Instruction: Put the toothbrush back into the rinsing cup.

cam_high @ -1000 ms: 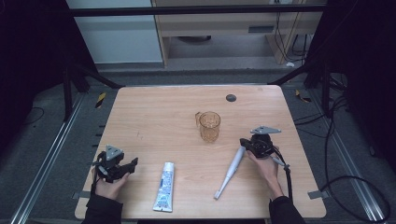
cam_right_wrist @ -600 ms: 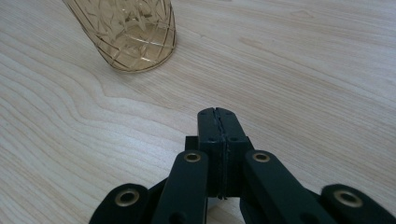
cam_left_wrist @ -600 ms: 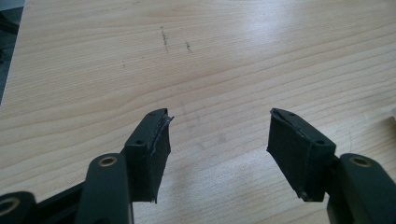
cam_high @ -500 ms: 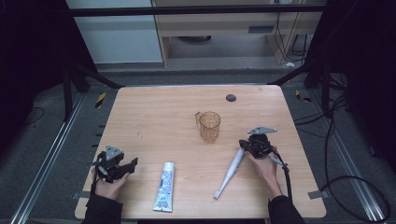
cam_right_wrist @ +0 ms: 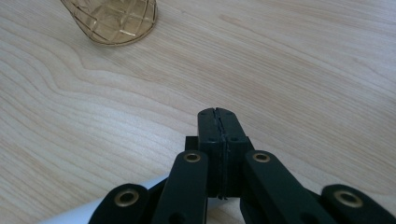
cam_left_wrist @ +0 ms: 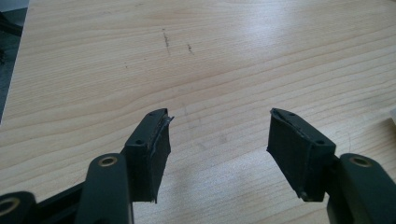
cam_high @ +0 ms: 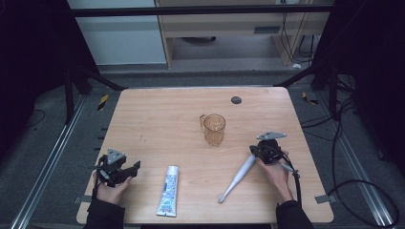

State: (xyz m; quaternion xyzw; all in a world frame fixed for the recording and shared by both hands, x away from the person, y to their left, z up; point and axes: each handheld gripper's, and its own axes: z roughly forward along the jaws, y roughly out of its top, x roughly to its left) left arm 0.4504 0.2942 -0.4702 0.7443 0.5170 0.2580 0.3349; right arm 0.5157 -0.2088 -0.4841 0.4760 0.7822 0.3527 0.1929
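An amber glass mug [cam_high: 213,129] stands upright near the table's middle; its base shows in the right gripper view [cam_right_wrist: 112,21]. A grey-white electric toothbrush [cam_high: 237,178] lies diagonally at the front right. My right gripper [cam_high: 260,152] rests at its upper end, jaws pressed together [cam_right_wrist: 217,112] with nothing seen between the tips; a white part of the toothbrush [cam_right_wrist: 84,215] shows beneath the jaws. A toothpaste tube [cam_high: 167,191] lies flat at the front centre. My left gripper [cam_high: 133,167] sits left of the tube, open [cam_left_wrist: 217,135] over bare wood.
A small black disc [cam_high: 236,99] lies near the far edge of the wooden table [cam_high: 157,119]. Dark frame bars and cables surround the table; the floor drops away on every side.
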